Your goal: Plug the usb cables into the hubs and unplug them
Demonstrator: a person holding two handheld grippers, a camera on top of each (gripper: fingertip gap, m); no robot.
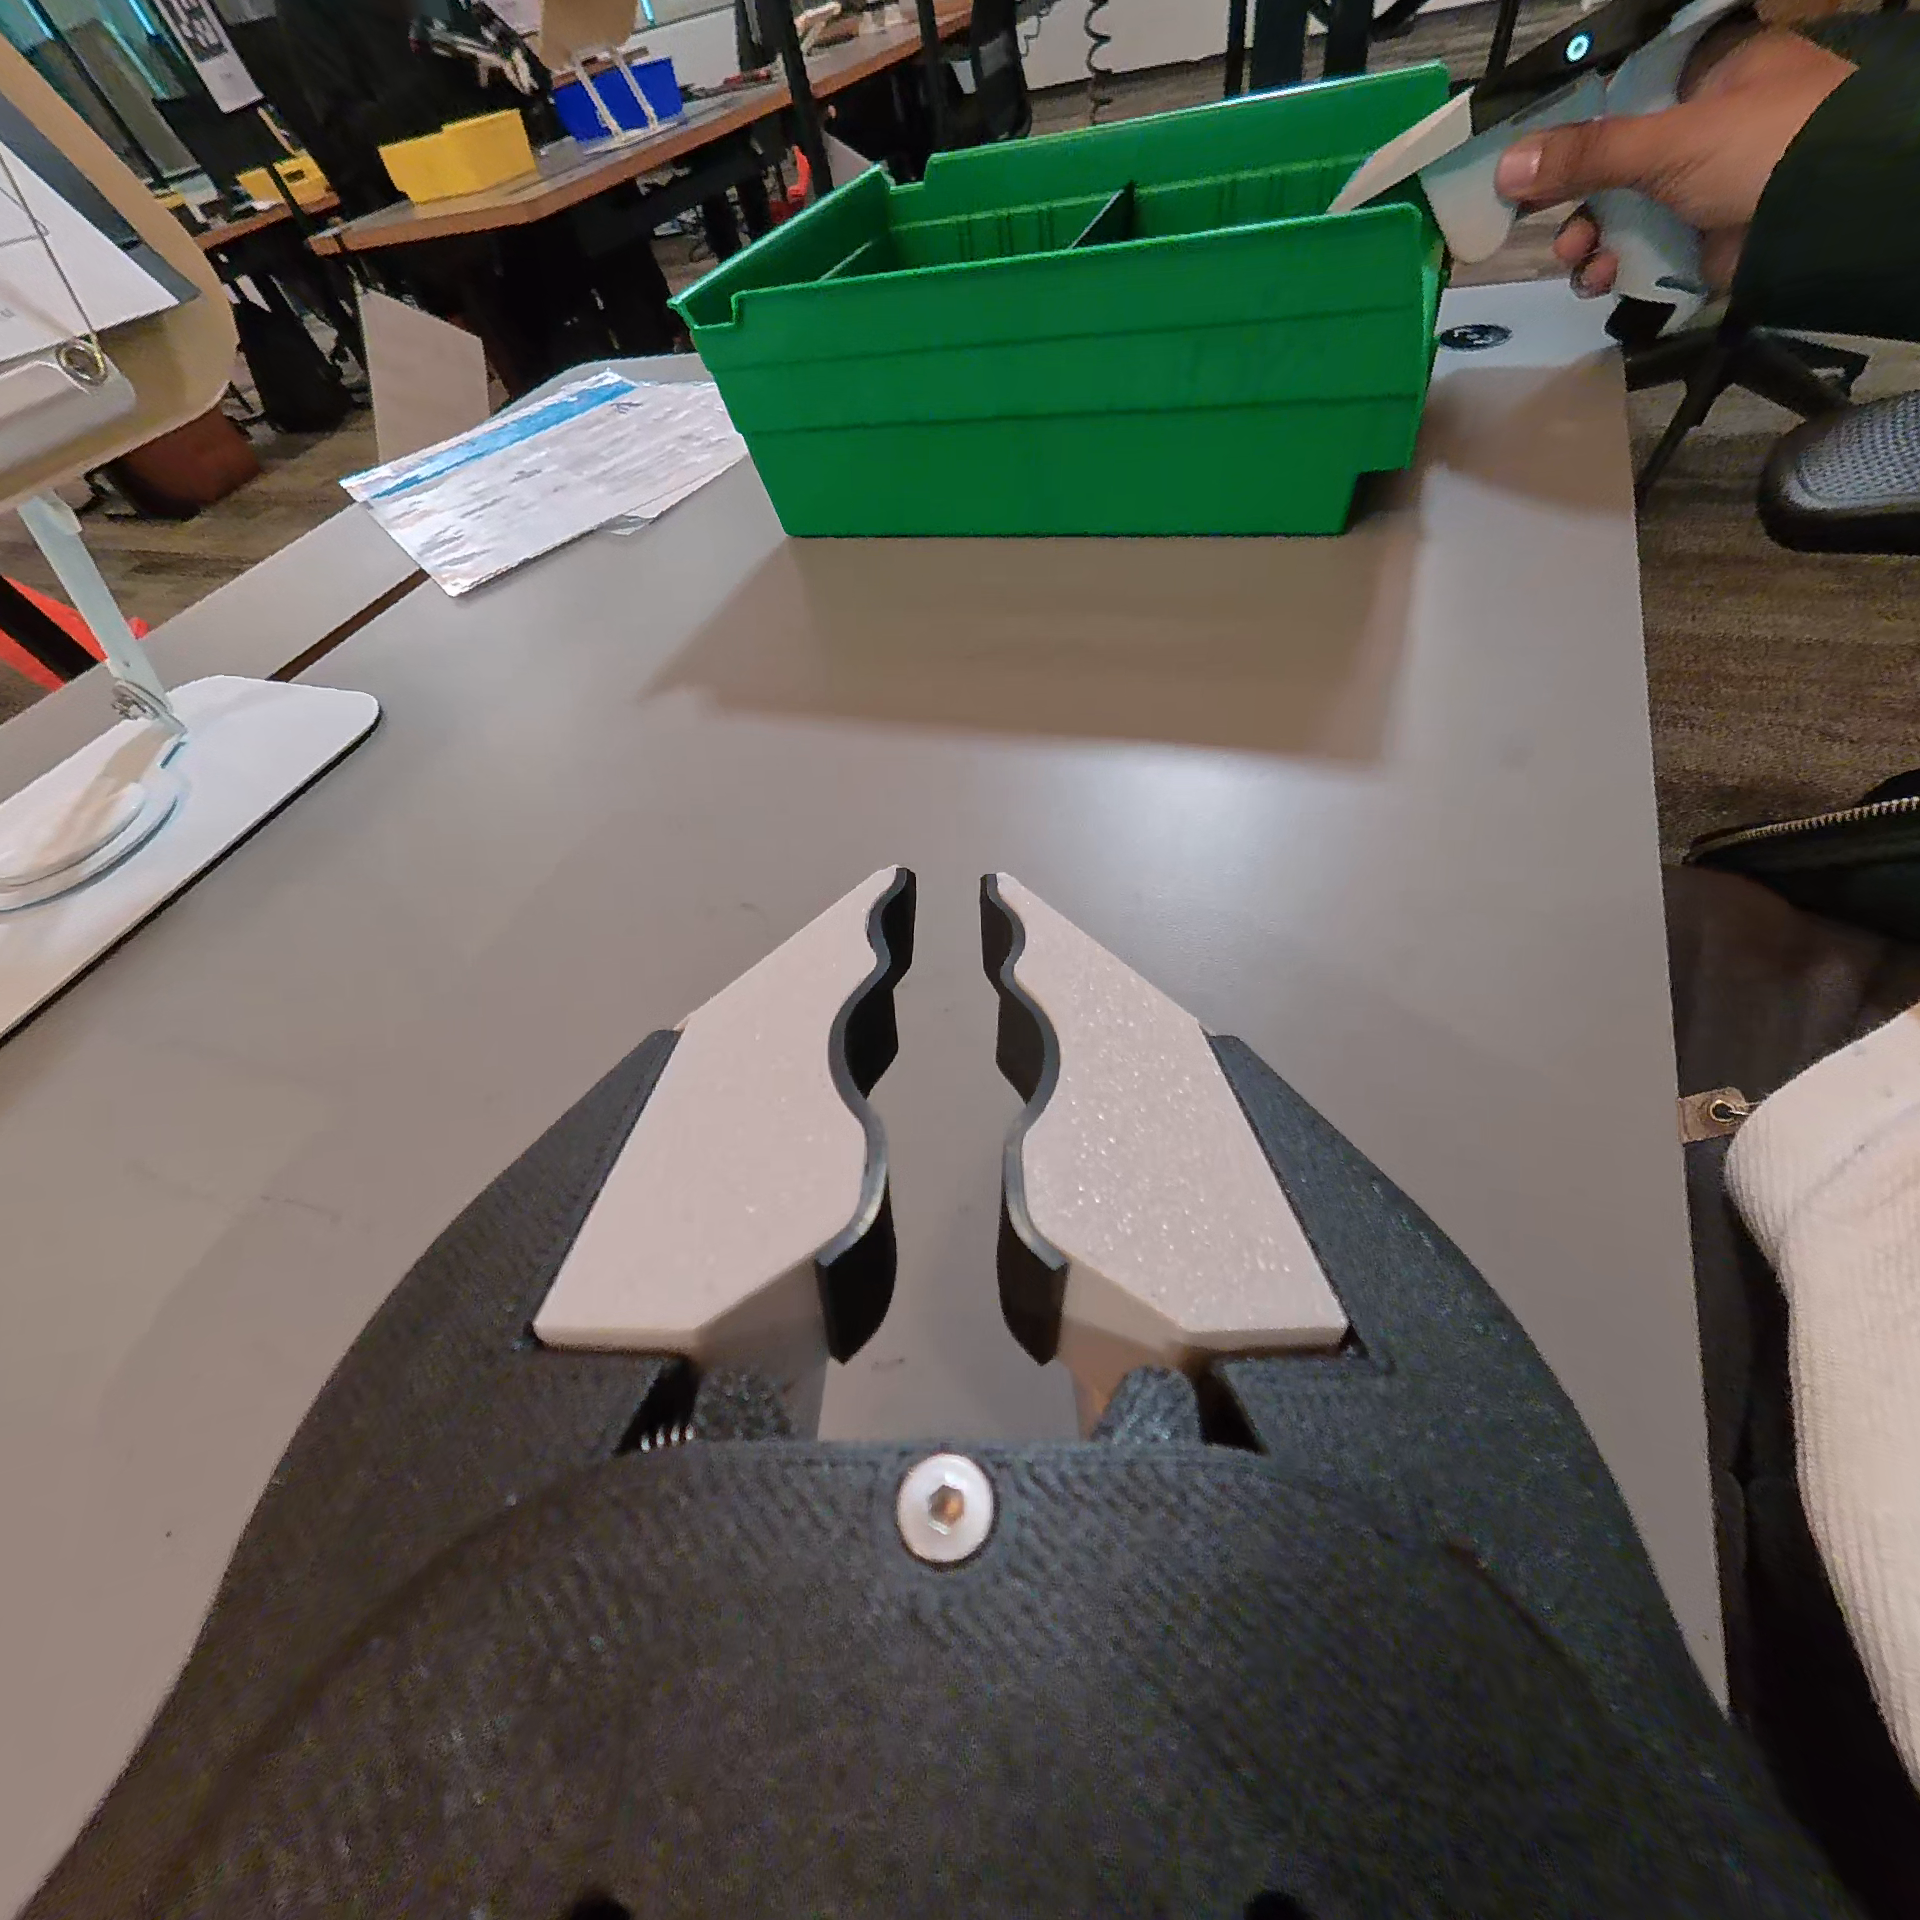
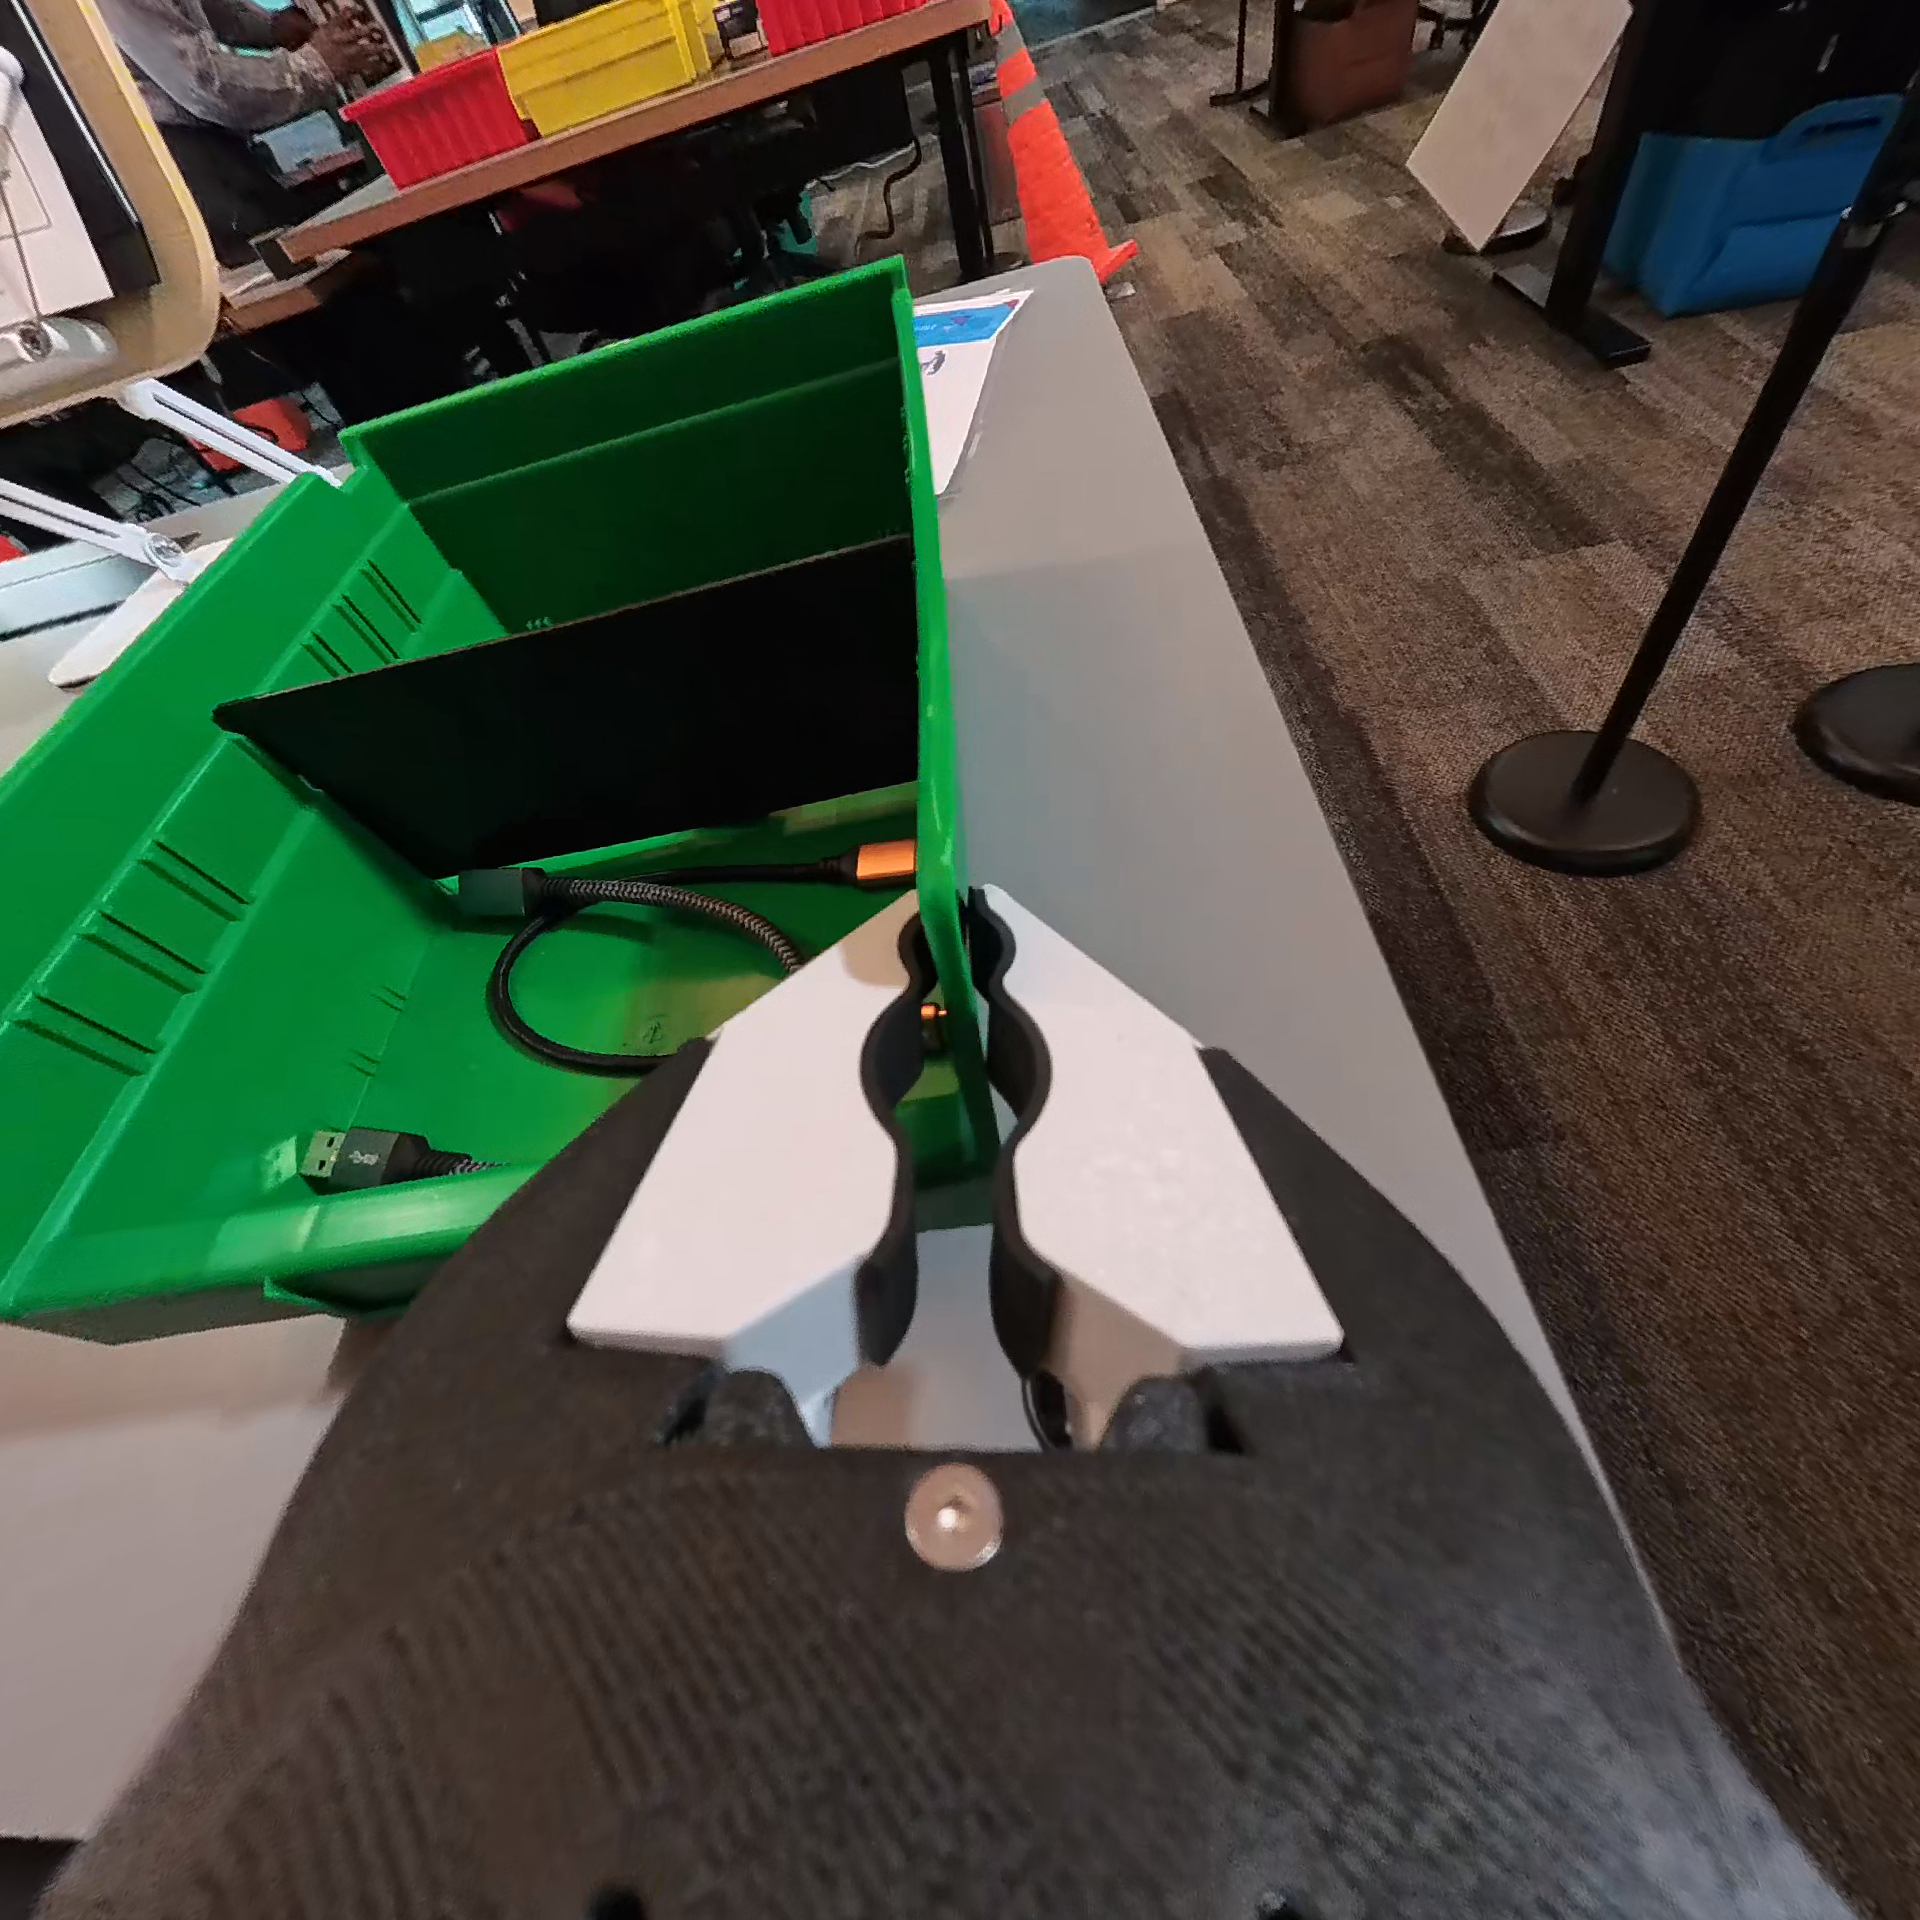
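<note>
Right gripper point(image 2: 948, 914) clamping green bin point(image 2: 208, 997) wall

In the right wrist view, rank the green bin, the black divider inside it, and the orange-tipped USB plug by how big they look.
1. Green bin, by far the largest.
2. Black divider, spanning the bin's width.
3. Orange-tipped USB plug, smallest, lying on the bin floor beside the divider.

All sit at similar depth, so nearness hardly skews the order.

A grey table point(image 1: 1143, 790) stretched ahead of the gripper. Patterned dark carpet point(image 2: 1455, 540) lay to its right, with a black stanchion base point(image 2: 1584, 805). Beyond stood wooden desks point(image 2: 644, 135) carrying coloured bins point(image 2: 597, 62).
</note>
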